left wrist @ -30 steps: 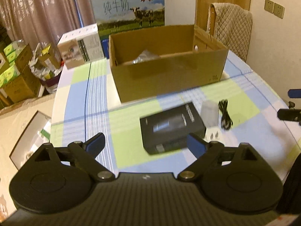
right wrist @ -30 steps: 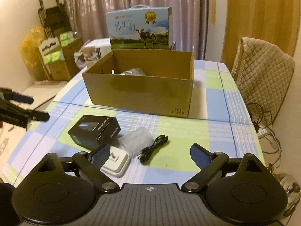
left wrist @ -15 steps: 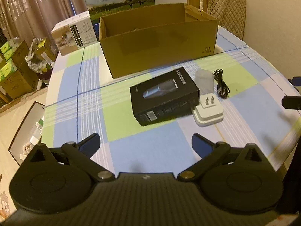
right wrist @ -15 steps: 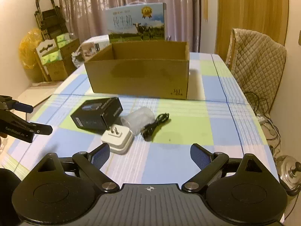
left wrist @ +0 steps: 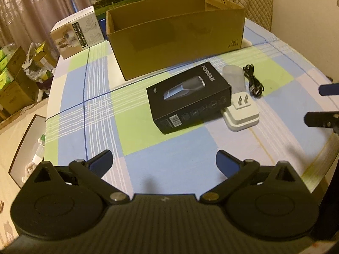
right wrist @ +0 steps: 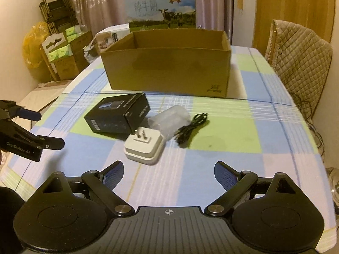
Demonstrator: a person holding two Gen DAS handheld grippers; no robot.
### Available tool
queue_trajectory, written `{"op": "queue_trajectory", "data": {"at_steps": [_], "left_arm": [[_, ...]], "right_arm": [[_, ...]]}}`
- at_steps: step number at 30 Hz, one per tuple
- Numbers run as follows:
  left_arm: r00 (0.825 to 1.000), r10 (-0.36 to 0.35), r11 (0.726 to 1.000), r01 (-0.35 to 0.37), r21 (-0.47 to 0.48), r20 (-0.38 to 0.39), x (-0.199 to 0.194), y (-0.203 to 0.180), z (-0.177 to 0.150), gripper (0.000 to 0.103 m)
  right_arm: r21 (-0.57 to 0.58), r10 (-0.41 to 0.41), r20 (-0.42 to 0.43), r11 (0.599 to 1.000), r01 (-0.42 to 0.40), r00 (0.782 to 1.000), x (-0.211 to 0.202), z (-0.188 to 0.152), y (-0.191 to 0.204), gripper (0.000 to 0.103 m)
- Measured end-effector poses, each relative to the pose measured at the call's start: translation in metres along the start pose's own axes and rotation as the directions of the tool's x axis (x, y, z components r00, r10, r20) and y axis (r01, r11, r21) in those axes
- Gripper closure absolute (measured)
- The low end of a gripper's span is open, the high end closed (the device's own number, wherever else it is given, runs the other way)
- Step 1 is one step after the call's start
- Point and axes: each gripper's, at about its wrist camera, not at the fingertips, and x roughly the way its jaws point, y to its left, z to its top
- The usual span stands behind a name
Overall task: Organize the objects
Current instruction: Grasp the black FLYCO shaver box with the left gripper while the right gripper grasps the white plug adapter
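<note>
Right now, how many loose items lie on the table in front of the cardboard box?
4: black box, white plug touching it, clear cap behind the plug, black cable rightmost. Box interior hidden.

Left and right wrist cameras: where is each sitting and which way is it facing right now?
Left wrist: on the left gripper, angled down at the black product box; right gripper's fingers show at the right edge.
Right wrist: on the right gripper, angled down at the white plug adapter; left gripper at the left edge.
Shared: cardboard box, black cable, checked tablecloth.
</note>
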Motion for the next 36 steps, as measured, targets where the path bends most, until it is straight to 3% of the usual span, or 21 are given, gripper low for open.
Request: {"op": "queue_trajectory", "data": {"at_steps": [10,24,28,32,36], "left_arm": [[0.999,-0.031,0.998,0.031,0.059,-0.012,0.025,0.026,0.005,0.001],[0.999,-0.053,0.998,0.053,0.046,-0.004,0.051,0.045,0.012,0.001],[0.998,-0.056,0.997,0.056,0.048,-0.007,0.055,0.046,0.011,0.001],[0.998,-0.061,0.996,0.061,0.065,-0.009,0.057,0.044,0.011,0.001],[0.998,-0.069,0.993,0.069,0.094,-0.009,0.058,0.042,0.013,0.001]], "right_arm": [[0.021,0.017,-0.026,1.000,-0.016,1.000,0.050,0.009,0.031,0.013],[0.015,-0.045,-0.068,0.999,0.046,0.997,0.118,0.019,0.046,0.014],[-0.007,-0.070,-0.076,0.998,0.070,0.995,0.128,0.021,0.049,0.022],[-0.030,-0.096,-0.085,0.995,0.093,0.992,0.131,0.021,0.046,0.036],[-0.059,-0.079,-0.093,0.996,0.073,0.993,0.128,0.019,0.042,0.038]]}}
